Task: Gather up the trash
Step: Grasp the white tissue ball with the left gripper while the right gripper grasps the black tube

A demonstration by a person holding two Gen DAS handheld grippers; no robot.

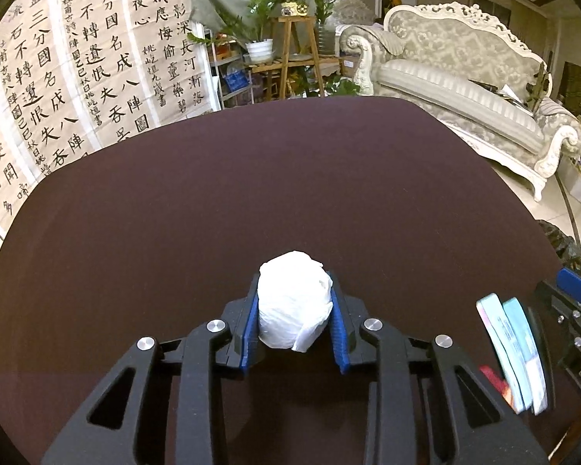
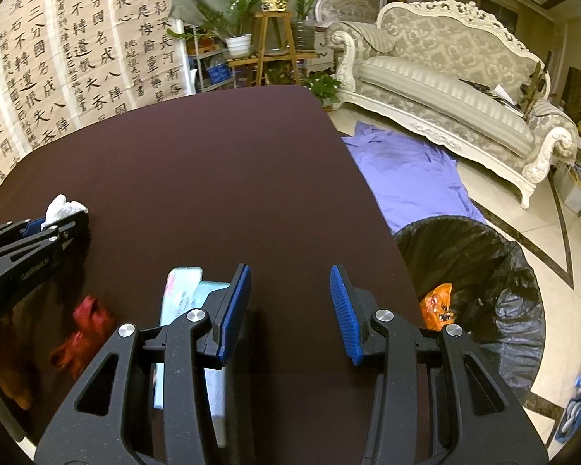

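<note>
One orange wrapper [image 2: 437, 306], seemingly, binned in black bag [image 2: 484, 271]. Left tool [image 1: 295, 310] clamps tissue wad [image 1: 294, 302]; right tool [image 2: 290, 310] half-open, empty. Red scrap [image 2: 83, 333], packets [image 2: 182, 290] remain on bench [image 2: 213, 162].

Both wrist views close, angled down over shared table [image 1: 290, 178].

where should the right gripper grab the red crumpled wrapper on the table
Take the red wrapper across its narrow, bunched middle, coming down from above. It lies flat and crumpled on the table, so nothing offers a side grip. The right gripper is open and empty; approach from its right, clear of the flat packets.
</note>
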